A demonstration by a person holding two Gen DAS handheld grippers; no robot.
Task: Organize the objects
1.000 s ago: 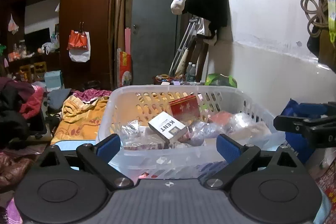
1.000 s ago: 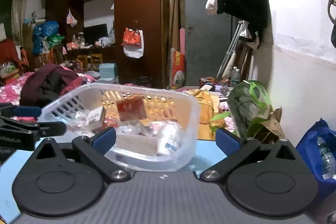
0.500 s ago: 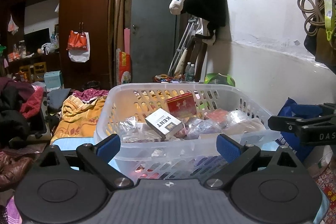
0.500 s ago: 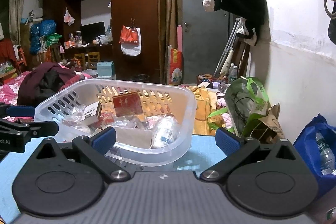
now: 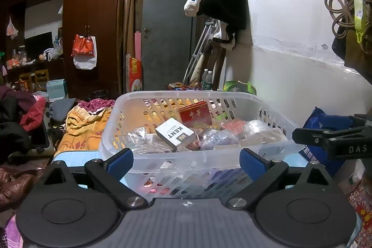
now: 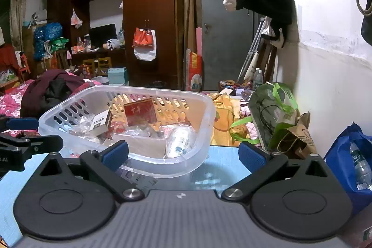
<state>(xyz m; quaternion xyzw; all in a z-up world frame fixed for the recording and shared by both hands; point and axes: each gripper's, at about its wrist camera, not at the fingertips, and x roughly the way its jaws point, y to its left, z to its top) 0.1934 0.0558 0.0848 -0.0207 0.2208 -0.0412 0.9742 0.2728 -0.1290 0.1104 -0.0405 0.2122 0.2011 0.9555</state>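
Note:
A clear plastic basket (image 5: 162, 98) stands on a light blue table (image 6: 223, 162); it also shows in the right wrist view (image 6: 209, 108). It holds a white KENT pack (image 5: 175, 134), a red box (image 5: 195, 114) and several plastic-wrapped items (image 5: 216, 136). My left gripper (image 5: 186, 160) is open and empty, just in front of the basket's near wall. My right gripper (image 6: 183, 153) is open and empty, at the basket's near right corner. Each gripper shows at the edge of the other's view.
A green bag (image 6: 274, 113) and a blue bag with a bottle (image 6: 353, 159) stand to the right by the white wall. Orange cloth (image 5: 81, 127) and piled clothes (image 5: 16, 122) lie to the left. A wardrobe and grey door stand behind.
Both grippers have drawn back a little from the basket, so it sits lower and smaller in both views. Both stay open.

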